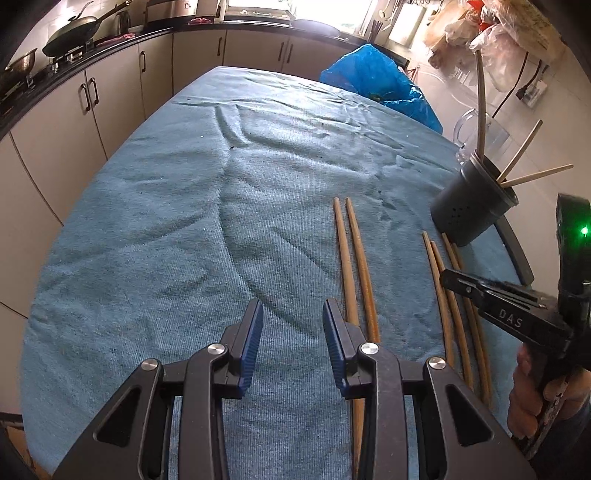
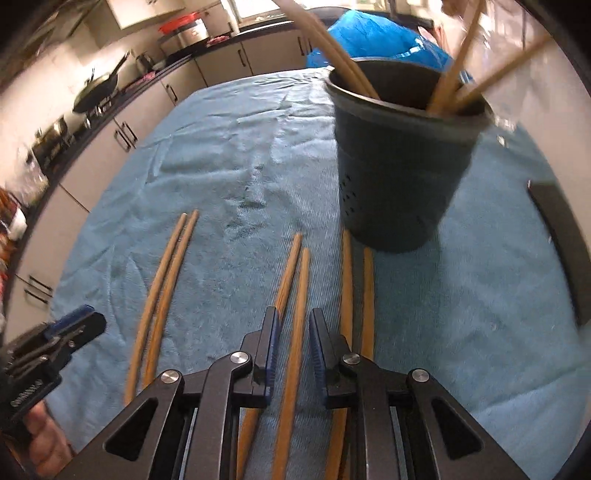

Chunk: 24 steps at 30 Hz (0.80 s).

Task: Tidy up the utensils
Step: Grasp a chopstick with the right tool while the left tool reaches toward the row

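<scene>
Several wooden chopsticks lie in pairs on a blue towel (image 1: 184, 221): a left pair (image 1: 354, 258) (image 2: 166, 280), a middle pair (image 1: 443, 295) (image 2: 295, 295) and a right pair (image 1: 469, 295) (image 2: 356, 295). A dark utensil holder (image 1: 469, 210) (image 2: 399, 166) stands behind them with several chopsticks in it. My left gripper (image 1: 293, 314) is open and empty, just left of the left pair. My right gripper (image 2: 293, 332) is open over the middle pair, one chopstick between its fingers; it also shows in the left wrist view (image 1: 454, 280).
A blue plastic bag (image 1: 380, 77) sits at the table's far edge. A clear jug (image 1: 476, 129) stands behind the holder. A dark flat object (image 2: 565, 251) lies at the right table edge. Kitchen cabinets (image 1: 110, 92) and a wok (image 1: 74, 33) line the left.
</scene>
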### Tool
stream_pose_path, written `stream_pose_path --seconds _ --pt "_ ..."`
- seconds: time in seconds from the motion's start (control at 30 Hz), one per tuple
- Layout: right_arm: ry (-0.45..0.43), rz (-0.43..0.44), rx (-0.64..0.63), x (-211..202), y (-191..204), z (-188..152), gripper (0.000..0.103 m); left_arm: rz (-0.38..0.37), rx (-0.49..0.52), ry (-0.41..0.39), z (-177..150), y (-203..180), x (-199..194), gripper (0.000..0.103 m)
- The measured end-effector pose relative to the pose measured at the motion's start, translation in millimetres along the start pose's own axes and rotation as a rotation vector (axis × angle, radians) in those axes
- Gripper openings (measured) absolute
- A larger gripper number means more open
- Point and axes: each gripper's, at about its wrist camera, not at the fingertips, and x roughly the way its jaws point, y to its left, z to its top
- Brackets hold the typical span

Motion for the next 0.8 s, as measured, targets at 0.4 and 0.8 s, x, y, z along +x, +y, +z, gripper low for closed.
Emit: stream_pose_path --seconds 0.4,0.8 --pt "0.022 -0.022 -0.018 2 -6 4 0.008 0.002 0.03 0.079 36 -20 24 0.033" --pt "0.019 0.089 0.104 -6 -30 -5 0.007 0.101 0.057 0.149 69 -43 69 0.034"
